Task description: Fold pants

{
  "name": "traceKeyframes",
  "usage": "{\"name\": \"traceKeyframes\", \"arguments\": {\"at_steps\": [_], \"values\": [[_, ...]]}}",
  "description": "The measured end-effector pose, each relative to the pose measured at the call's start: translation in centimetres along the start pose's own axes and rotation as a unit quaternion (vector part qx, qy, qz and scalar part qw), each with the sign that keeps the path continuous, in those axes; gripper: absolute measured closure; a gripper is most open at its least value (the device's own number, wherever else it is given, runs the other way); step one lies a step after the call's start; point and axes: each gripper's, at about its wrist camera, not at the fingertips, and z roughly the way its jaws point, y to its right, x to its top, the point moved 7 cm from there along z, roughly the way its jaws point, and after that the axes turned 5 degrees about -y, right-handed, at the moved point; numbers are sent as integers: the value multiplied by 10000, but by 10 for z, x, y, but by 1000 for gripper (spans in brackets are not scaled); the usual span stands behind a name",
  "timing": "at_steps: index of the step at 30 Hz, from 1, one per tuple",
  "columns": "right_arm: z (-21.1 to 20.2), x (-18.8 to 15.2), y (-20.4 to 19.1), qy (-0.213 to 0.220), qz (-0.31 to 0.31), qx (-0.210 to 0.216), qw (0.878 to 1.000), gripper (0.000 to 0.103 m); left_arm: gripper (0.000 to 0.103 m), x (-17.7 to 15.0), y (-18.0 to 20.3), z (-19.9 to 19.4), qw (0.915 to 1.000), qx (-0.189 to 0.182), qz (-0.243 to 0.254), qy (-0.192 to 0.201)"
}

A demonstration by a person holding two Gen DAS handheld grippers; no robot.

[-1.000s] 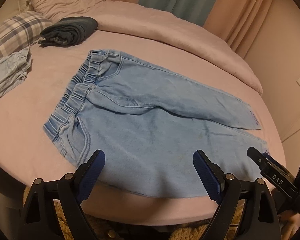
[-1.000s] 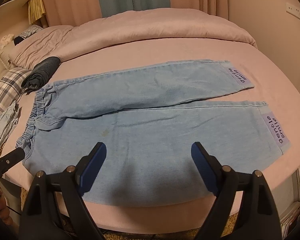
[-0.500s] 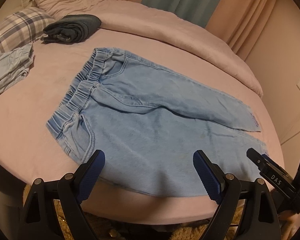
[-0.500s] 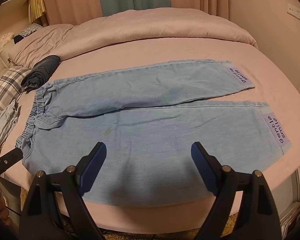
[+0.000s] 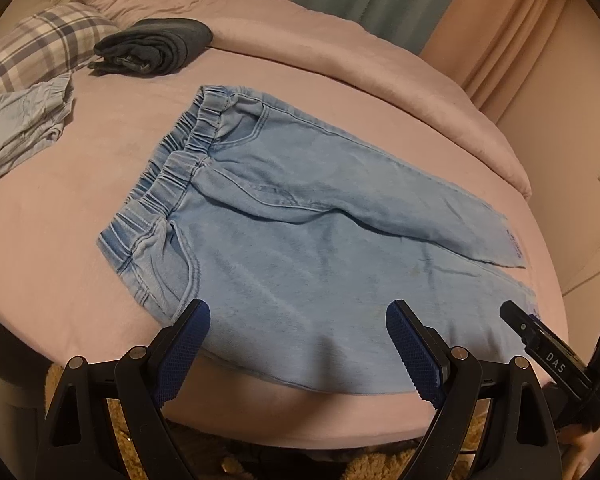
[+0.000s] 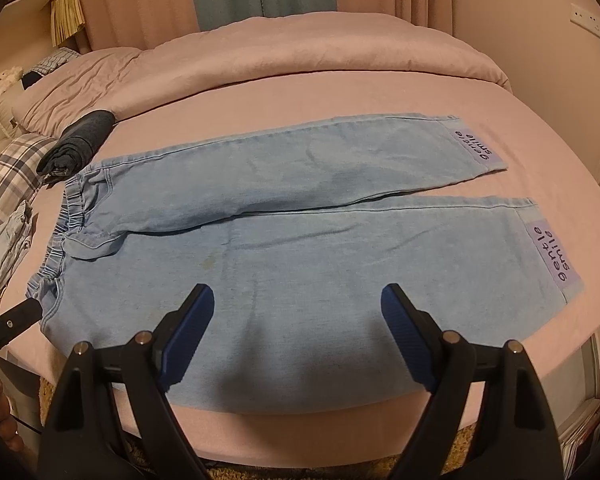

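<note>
Light blue denim pants (image 5: 300,232) lie flat on the pink bed, waistband (image 5: 172,172) to the left and the two legs running right. In the right wrist view the pants (image 6: 300,232) show purple "gentle smile" cuff patches (image 6: 552,256). My left gripper (image 5: 296,344) is open and empty, above the near edge of the pants by the hip. My right gripper (image 6: 298,324) is open and empty, above the near leg's lower edge. The right gripper's body also shows at the right edge of the left wrist view (image 5: 556,364).
A folded dark garment (image 5: 156,46) lies at the back left. A crumpled light blue garment (image 5: 20,120) and a plaid pillow (image 5: 40,48) lie at the left. A pink duvet (image 6: 300,60) is piled along the back. The bed edge (image 6: 340,432) runs just below the grippers.
My left gripper has moved closer over the bed, so the pants sit lower and larger in its view. The right gripper has barely moved. Both stay open.
</note>
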Motion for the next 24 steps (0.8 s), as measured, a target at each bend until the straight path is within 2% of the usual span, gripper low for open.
{"name": "traceKeyframes", "arguments": {"at_steps": [13, 24], "values": [[1, -2, 10, -85, 267, 108, 9995, 19, 12, -3, -13, 0, 9999, 65, -146, -25], [-2, -2, 15, -22, 260, 48, 9996, 23, 12, 0, -13, -2, 9997, 88, -247, -24]]}}
